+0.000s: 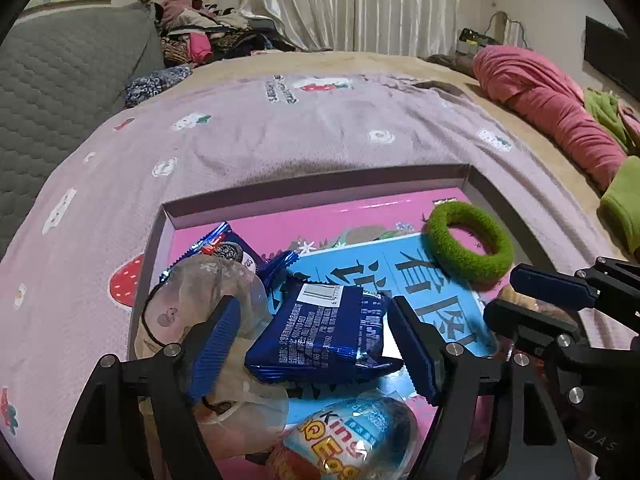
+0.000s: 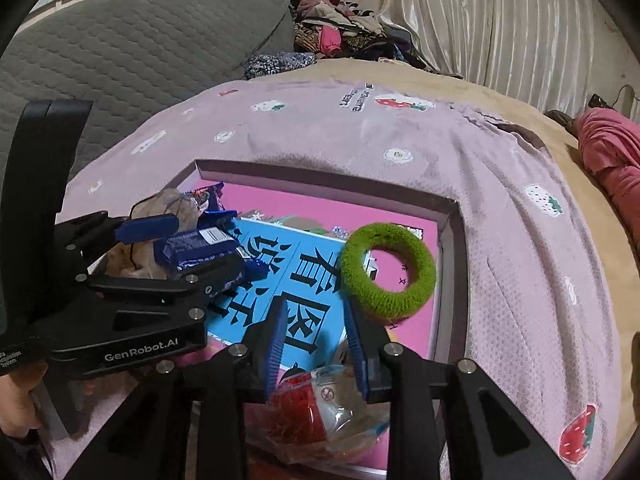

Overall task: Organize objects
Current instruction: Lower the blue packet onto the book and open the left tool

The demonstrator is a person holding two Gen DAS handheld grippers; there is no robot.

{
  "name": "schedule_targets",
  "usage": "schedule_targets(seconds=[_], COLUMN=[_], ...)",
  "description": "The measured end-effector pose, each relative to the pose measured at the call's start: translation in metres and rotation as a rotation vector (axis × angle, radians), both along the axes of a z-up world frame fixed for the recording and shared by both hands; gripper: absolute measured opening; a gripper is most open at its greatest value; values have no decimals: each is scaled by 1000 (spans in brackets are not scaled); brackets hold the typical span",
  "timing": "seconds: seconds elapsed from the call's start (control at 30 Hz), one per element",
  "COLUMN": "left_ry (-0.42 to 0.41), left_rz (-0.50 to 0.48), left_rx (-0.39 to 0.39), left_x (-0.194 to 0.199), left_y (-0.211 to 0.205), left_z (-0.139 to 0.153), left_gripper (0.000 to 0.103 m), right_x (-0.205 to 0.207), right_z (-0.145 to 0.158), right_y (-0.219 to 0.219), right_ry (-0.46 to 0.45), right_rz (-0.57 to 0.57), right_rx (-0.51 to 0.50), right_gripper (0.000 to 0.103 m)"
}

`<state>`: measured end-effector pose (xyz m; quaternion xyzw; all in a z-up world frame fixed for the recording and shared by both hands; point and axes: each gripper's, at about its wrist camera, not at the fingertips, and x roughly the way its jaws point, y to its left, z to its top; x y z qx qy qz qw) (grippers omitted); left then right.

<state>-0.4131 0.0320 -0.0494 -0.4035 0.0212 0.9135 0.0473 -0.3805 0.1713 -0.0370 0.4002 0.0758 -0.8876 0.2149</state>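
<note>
The bed [image 1: 400, 62] carries a lilac blanket [image 1: 280, 136] printed with strawberries and small white flowers. Under the blanket a beige cover [image 2: 460, 80] shows at the far edge. On the left stands a grey quilted headboard [image 1: 60, 80]. Behind it a heap of clothes [image 1: 208, 34] lies in a mix of colours. A white curtain [image 1: 352, 0] hangs in folds at the back wall. On the right side of the bed lies a rolled pink cloth [image 1: 552, 104], and just beside it a green cloth [image 1: 622, 204].
</note>
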Motion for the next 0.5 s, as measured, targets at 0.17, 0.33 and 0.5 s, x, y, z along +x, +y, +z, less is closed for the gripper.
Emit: schedule_targets(seconds=[0.17,0.33,0.5], left_ry=[13,16,26], left_rz=[8,9,17], left_rx=[5,9,6], left_x=[4,10,17], left_y=[-2,-5,-6], left_z=[9,19,30], left_gripper=[79,81,82], right_x=[3,7,12], right_z=[8,17,25], right_y=[0,0,2], right_ry=[8,18,25], right_rz=[-5,-6,-14], right_rx=[-1,2,-2], right_gripper=[45,60,72])
